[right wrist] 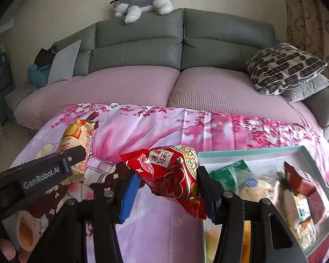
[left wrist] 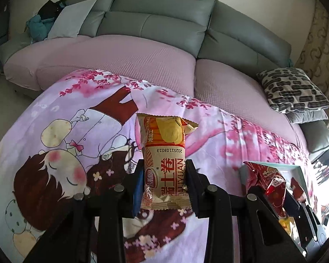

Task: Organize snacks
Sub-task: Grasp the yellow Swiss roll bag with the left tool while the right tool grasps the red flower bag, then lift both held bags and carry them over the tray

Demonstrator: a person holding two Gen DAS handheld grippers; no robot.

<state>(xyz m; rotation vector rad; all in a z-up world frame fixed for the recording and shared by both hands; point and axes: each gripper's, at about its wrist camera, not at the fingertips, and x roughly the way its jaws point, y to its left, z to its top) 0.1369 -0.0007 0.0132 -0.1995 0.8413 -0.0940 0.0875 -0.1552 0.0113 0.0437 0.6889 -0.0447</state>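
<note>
My left gripper (left wrist: 164, 184) is shut on a tan and orange snack pack (left wrist: 164, 153) that stands upright between its pads, lifted above the pink cartoon cloth (left wrist: 54, 153). In the right wrist view that same snack pack (right wrist: 76, 149) shows at the left with the left gripper's finger (right wrist: 54, 166) across it. My right gripper (right wrist: 167, 184) is shut on a red snack bag (right wrist: 171, 173), held tilted above the cloth, just left of the pale green tray (right wrist: 252, 150). The tray holds several snacks, among them a green packet (right wrist: 230, 171) and a red box (right wrist: 298, 179).
A grey sofa with pink seat covers (right wrist: 142, 83) runs behind the cloth. A black and white patterned cushion (right wrist: 283, 68) lies at its right end, a plush dog (right wrist: 142, 4) on the backrest. A person's fingers (right wrist: 8, 252) show at the bottom left.
</note>
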